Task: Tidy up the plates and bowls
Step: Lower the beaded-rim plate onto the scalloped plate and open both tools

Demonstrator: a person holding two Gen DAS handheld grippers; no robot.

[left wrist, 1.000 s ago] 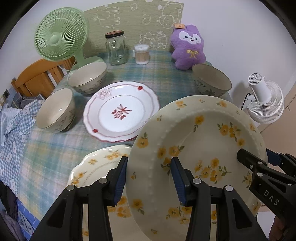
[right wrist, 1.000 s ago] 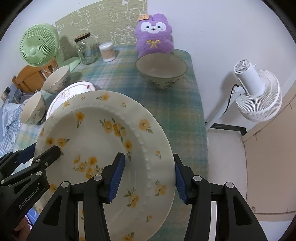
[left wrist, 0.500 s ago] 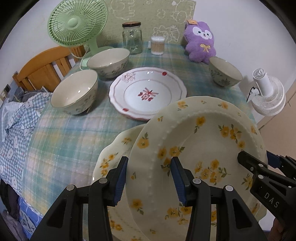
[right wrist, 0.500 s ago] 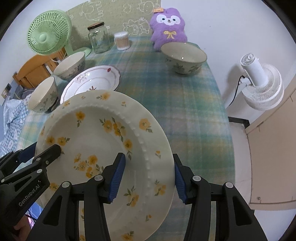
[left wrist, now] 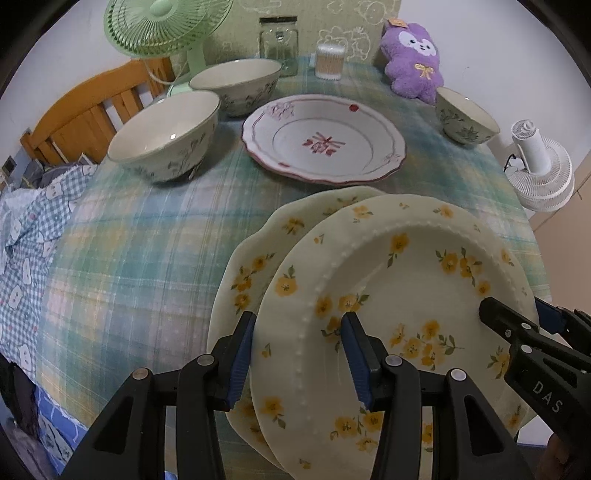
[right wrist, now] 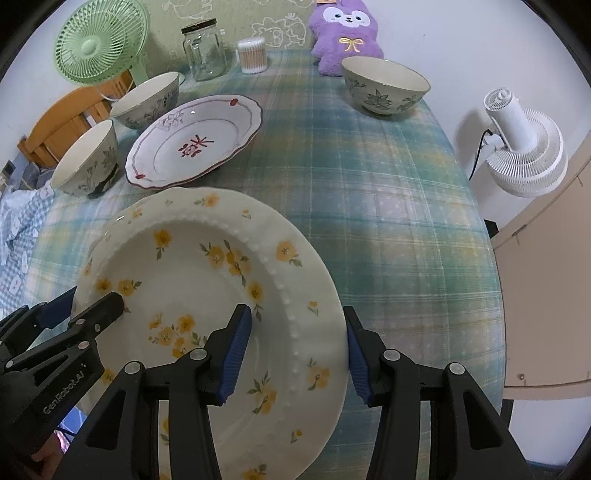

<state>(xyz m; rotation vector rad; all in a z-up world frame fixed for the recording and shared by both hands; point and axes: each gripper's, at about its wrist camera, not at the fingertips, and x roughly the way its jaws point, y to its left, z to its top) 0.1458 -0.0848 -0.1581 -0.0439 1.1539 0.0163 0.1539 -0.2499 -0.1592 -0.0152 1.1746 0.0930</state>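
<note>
A cream plate with yellow flowers hangs tilted between both grippers. My left gripper is shut on its left rim, my right gripper on its right rim. Just under it a second yellow-flower plate lies on the plaid tablecloth, mostly covered and showing only at the left. Further back sits a white plate with red pattern. Two floral bowls stand at the left and a third bowl at the back right.
Along the far edge stand a green fan, a glass jar, a cotton-swab tub and a purple plush. A white fan stands on the floor to the right. A wooden chair is at the left.
Both grippers have carried the flower plate back toward the near table edge and lower. It now hangs over the second flower plate, which had lain off to its left.
</note>
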